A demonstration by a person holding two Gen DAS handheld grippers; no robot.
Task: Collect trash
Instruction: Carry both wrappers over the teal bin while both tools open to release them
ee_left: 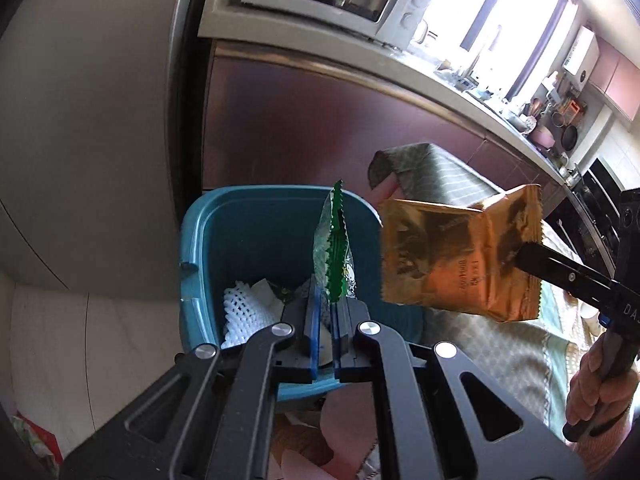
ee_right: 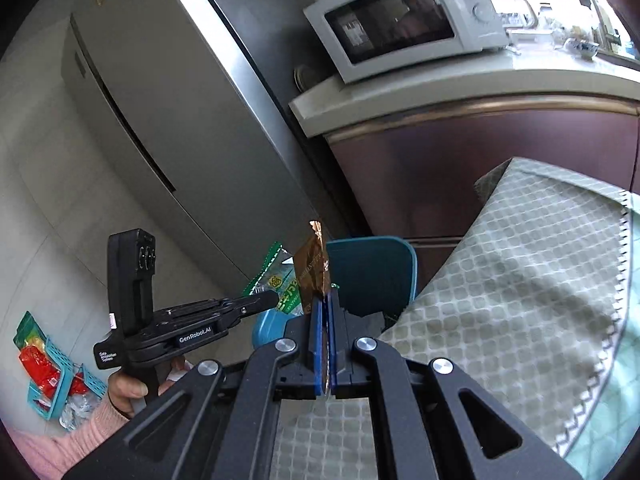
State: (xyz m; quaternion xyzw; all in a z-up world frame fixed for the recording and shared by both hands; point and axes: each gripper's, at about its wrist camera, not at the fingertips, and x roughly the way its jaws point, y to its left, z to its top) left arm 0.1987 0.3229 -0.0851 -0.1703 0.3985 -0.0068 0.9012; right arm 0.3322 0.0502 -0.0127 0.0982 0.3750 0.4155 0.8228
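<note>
My left gripper (ee_left: 326, 304) is shut on a green and clear wrapper (ee_left: 333, 248), which stands up over the open teal bin (ee_left: 208, 216). White mesh packing (ee_left: 240, 312) and paper scraps lie inside the bin. My right gripper (ee_right: 323, 300) is shut on a gold-brown foil packet (ee_right: 312, 272); the left wrist view shows that packet (ee_left: 456, 256) hanging just right of the bin, above the table's edge. In the right wrist view the left gripper (ee_right: 268, 300) holds the green wrapper (ee_right: 276, 280) in front of the bin (ee_right: 372, 272).
A table with a green checked cloth (ee_right: 520, 288) lies to the right of the bin. Behind stand a grey fridge (ee_right: 168, 112), maroon cabinets (ee_left: 320, 120) and a microwave (ee_right: 404, 20) on the counter. A teal basket with red packets (ee_right: 44, 364) sits on the floor at left.
</note>
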